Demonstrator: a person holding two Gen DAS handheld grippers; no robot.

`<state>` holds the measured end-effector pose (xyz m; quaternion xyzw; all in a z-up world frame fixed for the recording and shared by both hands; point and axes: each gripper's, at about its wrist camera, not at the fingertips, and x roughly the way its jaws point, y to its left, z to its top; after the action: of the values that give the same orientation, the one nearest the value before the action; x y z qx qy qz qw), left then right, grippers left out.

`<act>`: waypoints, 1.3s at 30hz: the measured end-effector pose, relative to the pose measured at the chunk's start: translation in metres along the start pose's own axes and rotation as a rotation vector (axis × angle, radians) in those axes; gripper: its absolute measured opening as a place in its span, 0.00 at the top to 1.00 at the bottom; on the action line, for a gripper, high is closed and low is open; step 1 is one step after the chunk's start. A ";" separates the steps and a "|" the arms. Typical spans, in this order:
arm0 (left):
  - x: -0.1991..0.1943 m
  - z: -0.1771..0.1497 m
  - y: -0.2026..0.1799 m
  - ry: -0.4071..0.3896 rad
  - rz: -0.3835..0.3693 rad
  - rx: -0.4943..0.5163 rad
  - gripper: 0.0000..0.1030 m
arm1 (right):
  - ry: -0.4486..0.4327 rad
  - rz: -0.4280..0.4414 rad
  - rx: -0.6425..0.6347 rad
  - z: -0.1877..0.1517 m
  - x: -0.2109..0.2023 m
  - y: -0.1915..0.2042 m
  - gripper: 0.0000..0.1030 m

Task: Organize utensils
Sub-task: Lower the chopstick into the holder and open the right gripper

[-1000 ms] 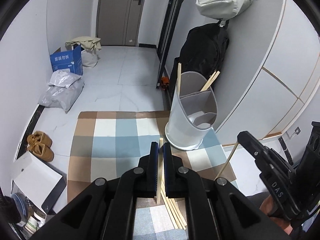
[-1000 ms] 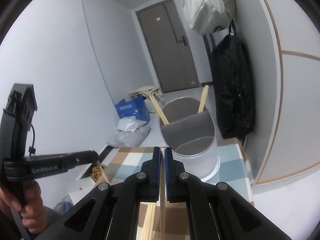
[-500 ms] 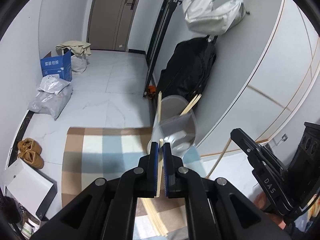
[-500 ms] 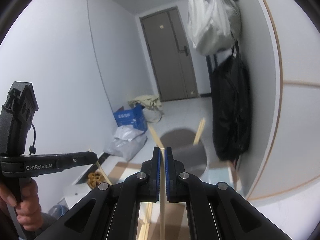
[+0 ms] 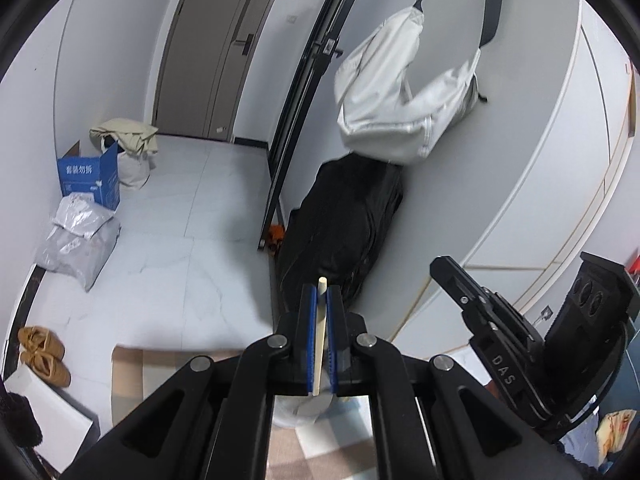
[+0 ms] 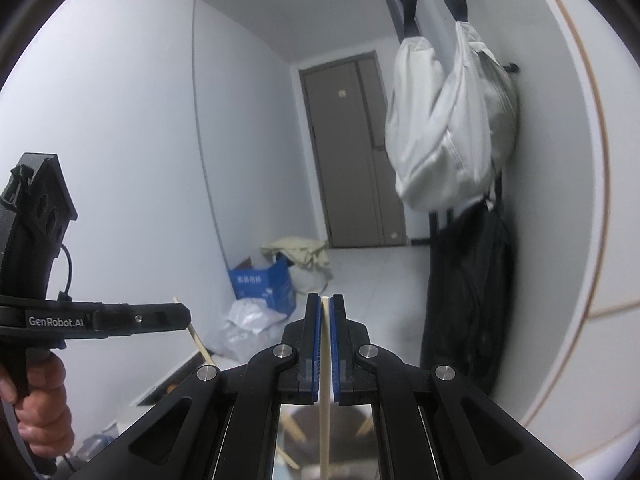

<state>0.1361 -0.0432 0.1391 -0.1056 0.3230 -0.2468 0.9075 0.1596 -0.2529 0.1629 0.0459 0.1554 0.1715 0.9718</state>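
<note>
A pale wooden chopstick (image 5: 320, 336) is standing nearly upright at lower centre of the left wrist view, its blunt tip poking just above blue pads. In the right wrist view, a second pale chopstick (image 6: 325, 364) is running vertically from centre down to the bottom edge, also sitting between blue pads.

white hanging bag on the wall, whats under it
Directly below the white fabric bag a black backpack leans against the grey wall. The backpack's base is hidden behind the left gripper and its wooden chopstick.
</note>
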 end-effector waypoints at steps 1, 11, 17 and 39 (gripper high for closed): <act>0.002 0.004 0.000 -0.005 0.000 0.002 0.99 | -0.005 0.004 -0.002 0.004 0.006 -0.002 0.97; 0.034 0.012 0.016 0.036 0.031 0.001 0.99 | -0.014 0.036 -0.029 0.009 0.060 -0.010 0.97; 0.046 0.010 0.025 0.064 0.050 0.006 0.99 | 0.012 0.047 -0.012 -0.009 0.073 -0.013 0.97; 0.074 -0.003 0.050 0.206 0.011 -0.066 0.92 | 0.216 0.141 -0.058 -0.053 0.098 0.003 0.94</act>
<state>0.2031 -0.0387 0.0796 -0.1078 0.4232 -0.2408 0.8668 0.2297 -0.2141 0.0852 0.0099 0.2505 0.2477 0.9358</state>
